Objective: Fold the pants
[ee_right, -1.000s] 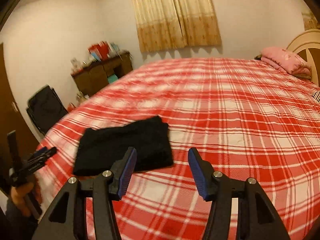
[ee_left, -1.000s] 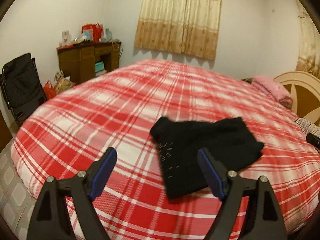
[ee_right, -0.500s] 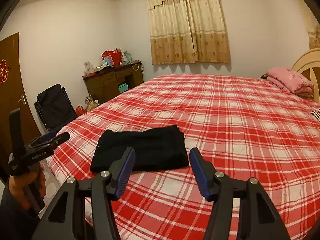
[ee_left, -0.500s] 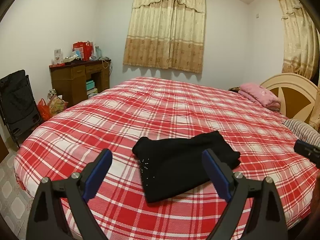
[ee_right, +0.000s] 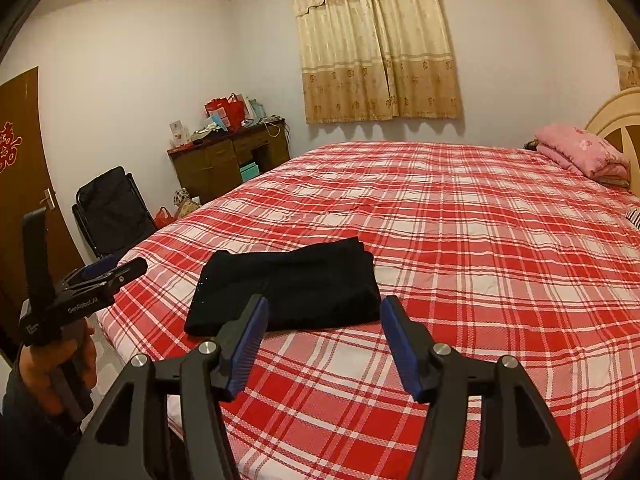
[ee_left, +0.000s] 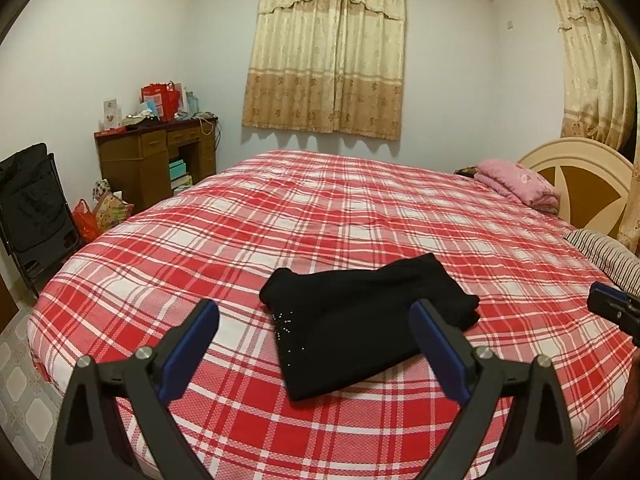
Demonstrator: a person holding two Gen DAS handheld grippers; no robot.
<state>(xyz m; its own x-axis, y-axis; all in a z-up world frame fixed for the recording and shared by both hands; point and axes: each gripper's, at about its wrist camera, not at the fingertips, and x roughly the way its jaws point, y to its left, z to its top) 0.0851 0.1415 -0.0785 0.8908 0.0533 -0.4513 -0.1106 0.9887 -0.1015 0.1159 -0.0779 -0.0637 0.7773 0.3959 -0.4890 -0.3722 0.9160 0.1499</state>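
Both grippers level, spread fingers above pants.

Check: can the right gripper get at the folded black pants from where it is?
Probably yes. The right gripper is open and empty, held back from the bed edge, and the folded black pants lie flat just ahead, slightly left of its line. Nothing stands between them.

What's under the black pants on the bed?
The folded black pants lie on the red plaid bedspread, which shows all around them. The patch of bedspread right beneath is covered, so whether anything else hides there can't be seen. Neither open gripper touches them.
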